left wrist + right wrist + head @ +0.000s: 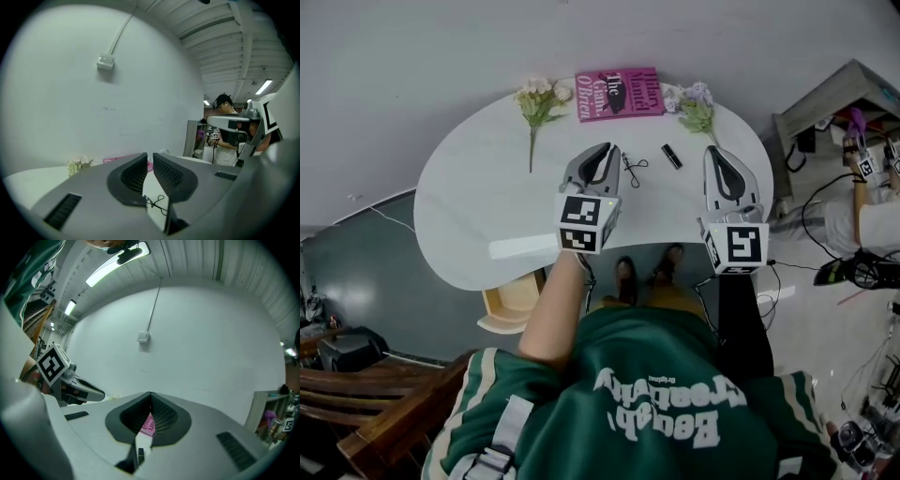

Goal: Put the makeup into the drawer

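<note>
White wall (70, 117), ceiling striplight (119, 262), perhaps a wooden chair (366, 398)

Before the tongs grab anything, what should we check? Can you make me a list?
1. Makeup to pick: a black tube lies loose on the table, between the two tongs. Ok.
2. Left tongs ready to grab: shut, with nothing in them. Not ok, they must open first.
3. Right tongs ready to grab: shut and empty too. Not ok.
4. Drawer open: a pale wooden drawer sticks out under the table's near edge. Ok, it looks open.
5. Black wiry thing beside the left tongs: is it makeup? Cannot tell.
</note>
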`<state>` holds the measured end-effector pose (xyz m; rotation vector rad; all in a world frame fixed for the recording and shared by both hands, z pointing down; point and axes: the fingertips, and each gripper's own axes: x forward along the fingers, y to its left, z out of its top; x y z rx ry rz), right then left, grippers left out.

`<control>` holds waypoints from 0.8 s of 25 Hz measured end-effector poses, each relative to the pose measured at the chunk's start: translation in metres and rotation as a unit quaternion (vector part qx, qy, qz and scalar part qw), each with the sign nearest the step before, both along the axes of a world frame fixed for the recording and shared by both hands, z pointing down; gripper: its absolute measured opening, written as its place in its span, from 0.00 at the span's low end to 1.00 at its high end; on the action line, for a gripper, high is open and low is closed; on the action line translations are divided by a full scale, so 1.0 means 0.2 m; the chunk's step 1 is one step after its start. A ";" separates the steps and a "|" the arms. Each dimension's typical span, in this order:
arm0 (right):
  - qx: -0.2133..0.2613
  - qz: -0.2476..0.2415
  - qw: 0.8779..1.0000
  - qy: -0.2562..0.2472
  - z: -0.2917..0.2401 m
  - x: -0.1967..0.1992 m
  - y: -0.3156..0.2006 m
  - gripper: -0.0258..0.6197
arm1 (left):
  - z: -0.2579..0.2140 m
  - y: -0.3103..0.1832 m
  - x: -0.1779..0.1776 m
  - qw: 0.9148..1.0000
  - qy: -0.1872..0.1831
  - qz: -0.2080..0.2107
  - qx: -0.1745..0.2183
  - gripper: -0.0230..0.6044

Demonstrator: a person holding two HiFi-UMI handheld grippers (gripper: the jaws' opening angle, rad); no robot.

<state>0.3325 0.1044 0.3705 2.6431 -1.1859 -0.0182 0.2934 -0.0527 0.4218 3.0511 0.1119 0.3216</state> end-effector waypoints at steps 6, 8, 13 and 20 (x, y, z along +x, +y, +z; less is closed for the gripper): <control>-0.013 0.010 1.000 -0.003 0.05 0.03 0.11 0.05 | 0.39 0.05 0.13 0.995 -0.097 0.005 -0.028 0.32; -0.017 0.019 1.000 -0.007 0.06 0.05 0.15 0.05 | 0.55 0.05 0.17 0.991 -0.134 -0.001 -0.015 0.32; -0.027 0.033 0.999 -0.025 0.12 0.07 0.25 0.05 | 0.88 0.07 0.22 0.976 -0.214 -0.002 -0.035 0.32; -0.020 0.038 0.998 -0.038 0.15 0.08 0.28 0.05 | 1.04 0.03 0.27 0.966 -0.250 -0.028 -0.062 0.15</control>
